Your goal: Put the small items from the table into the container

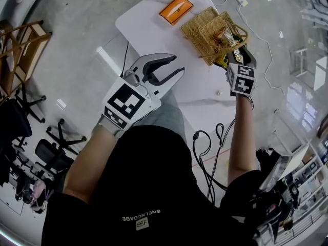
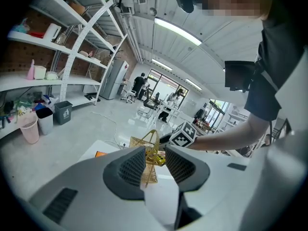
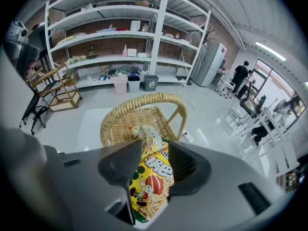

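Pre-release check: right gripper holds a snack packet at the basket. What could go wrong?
1. The packet, gripped mid-length by the right gripper, sticks out past the fingers; its top could snag the handle and fall outside.
2. The left gripper is open and off the basket, so a nudge might shift it.

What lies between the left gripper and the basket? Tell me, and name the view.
Only bare white table lies between the left gripper and the basket. The head view shows it.
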`<act>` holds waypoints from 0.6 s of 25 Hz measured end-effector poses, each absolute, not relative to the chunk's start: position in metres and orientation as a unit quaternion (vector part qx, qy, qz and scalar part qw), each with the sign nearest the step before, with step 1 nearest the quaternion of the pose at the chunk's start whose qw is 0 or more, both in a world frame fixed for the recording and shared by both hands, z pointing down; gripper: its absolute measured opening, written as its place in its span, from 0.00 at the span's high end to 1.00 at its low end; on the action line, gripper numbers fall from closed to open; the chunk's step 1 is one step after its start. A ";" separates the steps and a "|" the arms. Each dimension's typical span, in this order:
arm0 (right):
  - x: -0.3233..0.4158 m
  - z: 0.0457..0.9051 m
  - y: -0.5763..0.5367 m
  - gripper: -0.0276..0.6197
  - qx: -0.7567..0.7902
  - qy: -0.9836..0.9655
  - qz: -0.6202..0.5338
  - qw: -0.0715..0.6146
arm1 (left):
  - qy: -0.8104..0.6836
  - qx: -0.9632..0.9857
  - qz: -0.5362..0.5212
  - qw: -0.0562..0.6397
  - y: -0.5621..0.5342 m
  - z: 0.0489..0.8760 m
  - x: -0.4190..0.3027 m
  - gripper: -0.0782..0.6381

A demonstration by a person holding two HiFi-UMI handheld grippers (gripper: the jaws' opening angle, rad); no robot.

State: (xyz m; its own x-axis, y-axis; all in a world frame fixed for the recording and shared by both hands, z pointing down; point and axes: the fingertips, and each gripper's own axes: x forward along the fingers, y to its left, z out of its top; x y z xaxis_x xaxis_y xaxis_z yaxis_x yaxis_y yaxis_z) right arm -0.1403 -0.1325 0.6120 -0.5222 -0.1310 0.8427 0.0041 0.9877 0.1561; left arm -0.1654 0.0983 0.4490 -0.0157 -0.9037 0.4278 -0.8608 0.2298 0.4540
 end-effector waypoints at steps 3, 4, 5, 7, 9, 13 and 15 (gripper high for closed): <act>-0.134 0.608 -0.132 0.71 0.038 -0.872 -0.069 0.484 | -0.710 0.624 -0.031 0.324 0.094 0.445 -0.162 0.74; -0.132 0.605 -0.131 0.71 0.039 -0.873 -0.069 0.481 | -0.710 0.626 -0.030 0.322 0.093 0.443 -0.161 0.74; -0.130 0.601 -0.131 0.71 0.040 -0.875 -0.068 0.478 | -0.709 0.628 -0.029 0.319 0.091 0.441 -0.159 0.74; -0.124 0.593 -0.130 0.71 0.044 -0.878 -0.065 0.472 | -0.706 0.634 -0.026 0.314 0.088 0.436 -0.153 0.74; -0.117 0.582 -0.128 0.71 0.049 -0.881 -0.060 0.466 | -0.701 0.642 -0.023 0.309 0.084 0.430 -0.146 0.74; -0.107 0.556 -0.126 0.71 0.061 -0.893 -0.048 0.442 | -0.687 0.662 -0.014 0.300 0.073 0.420 -0.134 0.74; -0.099 0.538 -0.125 0.71 0.072 -0.899 -0.039 0.430 | -0.679 0.672 -0.011 0.297 0.068 0.417 -0.128 0.74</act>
